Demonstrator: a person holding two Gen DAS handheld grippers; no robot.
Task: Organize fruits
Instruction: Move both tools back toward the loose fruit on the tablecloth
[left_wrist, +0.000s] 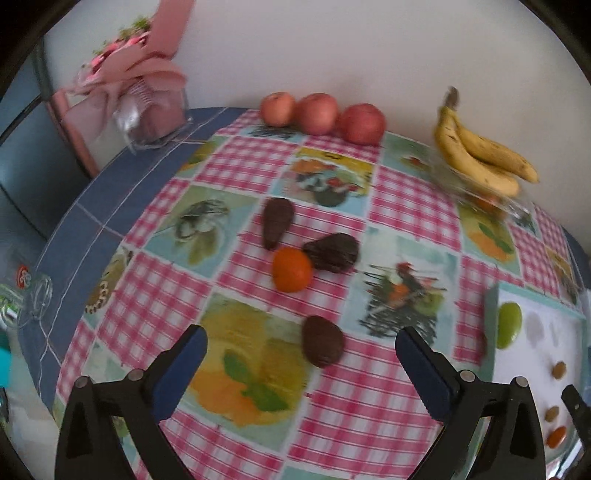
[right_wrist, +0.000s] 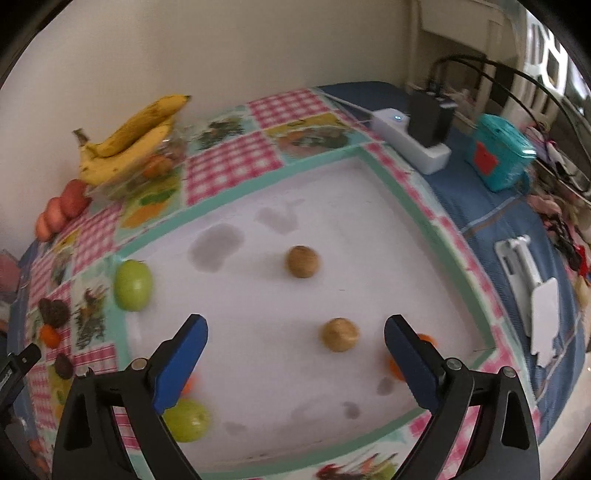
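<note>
Avocados (left_wrist: 322, 341) fill the left view; the right shows kiwis (right_wrist: 302, 261).

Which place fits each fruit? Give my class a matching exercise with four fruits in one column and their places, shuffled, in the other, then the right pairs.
Fruits
1. bananas
2. red apples
3. orange
4. brown round fruits

Places
A. on the white mat
B. in a row beside the wall
C. on top of the clear dish
D. on the checked cloth, between dark avocados

Pairs: 1-C, 2-B, 3-D, 4-A
</note>
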